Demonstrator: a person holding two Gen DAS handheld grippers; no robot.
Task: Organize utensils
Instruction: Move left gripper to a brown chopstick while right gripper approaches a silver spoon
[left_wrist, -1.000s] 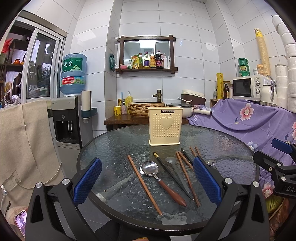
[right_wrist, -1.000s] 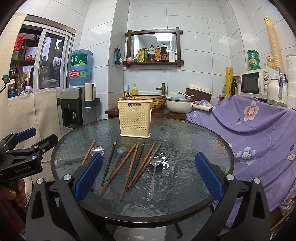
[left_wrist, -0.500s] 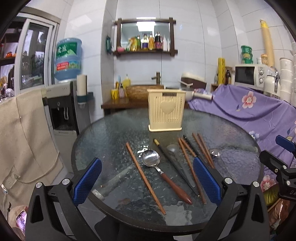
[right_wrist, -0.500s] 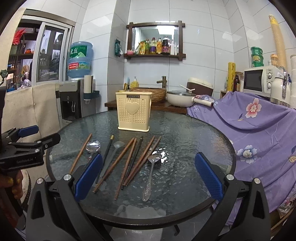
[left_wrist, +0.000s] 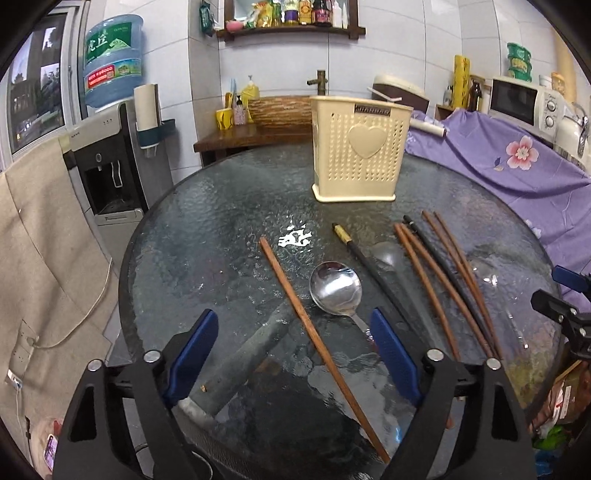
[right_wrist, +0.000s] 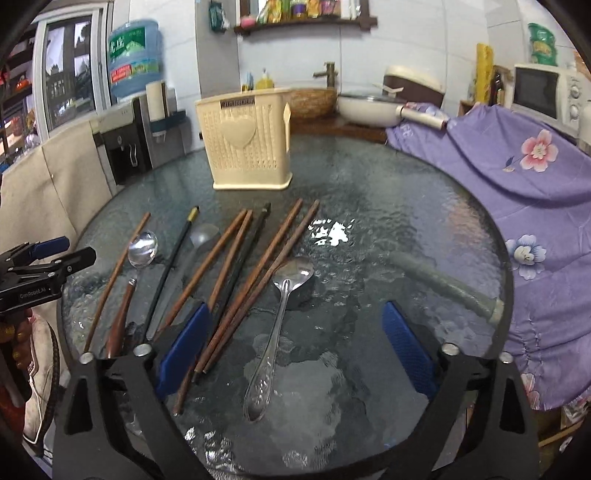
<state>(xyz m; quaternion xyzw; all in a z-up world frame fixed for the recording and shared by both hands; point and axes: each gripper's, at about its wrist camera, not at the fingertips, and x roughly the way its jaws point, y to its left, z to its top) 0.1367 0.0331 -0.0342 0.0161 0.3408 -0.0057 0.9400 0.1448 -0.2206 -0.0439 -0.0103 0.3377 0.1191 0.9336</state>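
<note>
A cream perforated utensil holder (left_wrist: 360, 158) (right_wrist: 245, 147) stands at the far side of the round glass table (left_wrist: 221, 229). In front of it lie several brown and black chopsticks (left_wrist: 436, 280) (right_wrist: 266, 266), a wooden-handled spoon (left_wrist: 335, 288) and a clear ladle (left_wrist: 386, 254). My left gripper (left_wrist: 293, 354) hovers low over the near edge, its jaws closing. One brown chopstick (left_wrist: 310, 328) lies between them, untouched. My right gripper (right_wrist: 295, 350) is also closing, with a metal spoon (right_wrist: 280, 314) lying between its pads (right_wrist: 183, 350) on the glass.
A water dispenser (left_wrist: 110, 162) stands left of the table and a purple flowered cloth (right_wrist: 517, 166) drapes the right side. Behind are a wooden counter with a basin (left_wrist: 277, 110), a pot (right_wrist: 365, 107) and a microwave (left_wrist: 521, 103). A table leg (right_wrist: 443, 284) shows through the glass.
Both grippers have moved forward and tipped down over the table, so the utensils now fill the views. Both pairs of jaws stand a little narrower than before.
</note>
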